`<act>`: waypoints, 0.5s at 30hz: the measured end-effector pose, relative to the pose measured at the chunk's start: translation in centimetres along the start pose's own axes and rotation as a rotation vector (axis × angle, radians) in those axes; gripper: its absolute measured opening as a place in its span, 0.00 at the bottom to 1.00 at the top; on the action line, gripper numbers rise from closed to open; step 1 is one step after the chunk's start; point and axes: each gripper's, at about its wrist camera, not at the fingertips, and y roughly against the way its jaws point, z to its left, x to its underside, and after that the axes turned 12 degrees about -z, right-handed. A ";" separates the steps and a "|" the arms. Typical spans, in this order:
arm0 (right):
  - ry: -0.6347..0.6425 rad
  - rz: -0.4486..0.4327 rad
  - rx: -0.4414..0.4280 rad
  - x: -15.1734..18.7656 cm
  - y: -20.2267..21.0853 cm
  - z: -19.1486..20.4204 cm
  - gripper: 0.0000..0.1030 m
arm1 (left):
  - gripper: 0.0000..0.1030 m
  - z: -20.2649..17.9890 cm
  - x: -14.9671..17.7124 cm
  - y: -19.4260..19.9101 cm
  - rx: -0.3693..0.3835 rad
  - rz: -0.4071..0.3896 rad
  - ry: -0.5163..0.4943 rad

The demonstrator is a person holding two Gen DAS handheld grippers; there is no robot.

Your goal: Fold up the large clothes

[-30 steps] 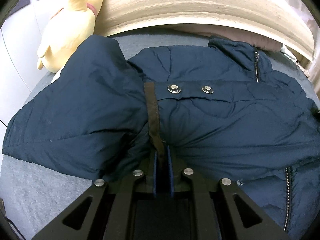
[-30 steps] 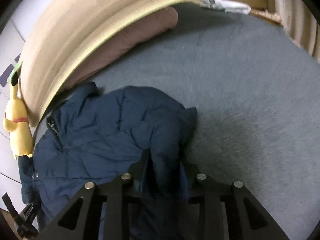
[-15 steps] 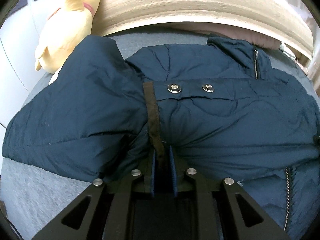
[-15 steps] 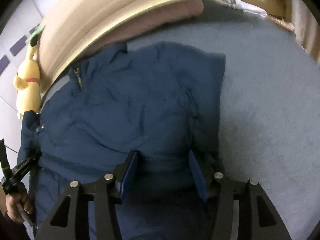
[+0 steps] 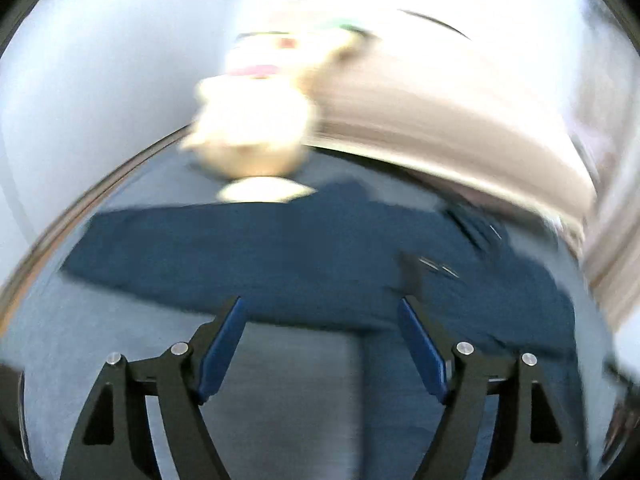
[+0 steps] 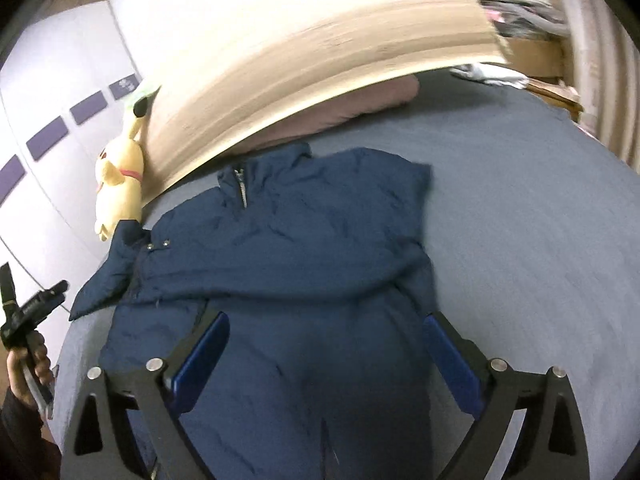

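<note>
A navy padded jacket [image 6: 304,248] lies flat on the grey-blue bed [image 6: 520,240], collar toward the headboard, with both sleeves laid across its chest. My right gripper [image 6: 326,322] hovers over the jacket's lower half. Its jaws are opening wide, and the blue pads [image 6: 204,348] touch no fabric. The left wrist view is blurred by motion. In it my left gripper [image 5: 320,308] is opening, with nothing between its pads; the jacket [image 5: 280,264] lies beyond the tips. At the left edge of the right wrist view, a hand [image 6: 32,360] holds the left gripper [image 6: 34,300] off the jacket.
A yellow plush toy [image 6: 120,184] leans at the bed's head on the left. Behind the jacket stand a wooden headboard [image 6: 320,60] and a brownish pillow [image 6: 352,108]. Clutter [image 6: 516,20] is piled at the far right. Bare bed extends to the jacket's right.
Both grippers have let go of the jacket's sleeves, opened and drawn back. The right sleeve now lies across the chest. The left view has swung away and blurred.
</note>
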 end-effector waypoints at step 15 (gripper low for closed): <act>0.020 -0.097 0.222 6.8 4.3 -2.3 0.96 | 0.76 20.4 -0.9 -7.7 -0.189 0.012 0.692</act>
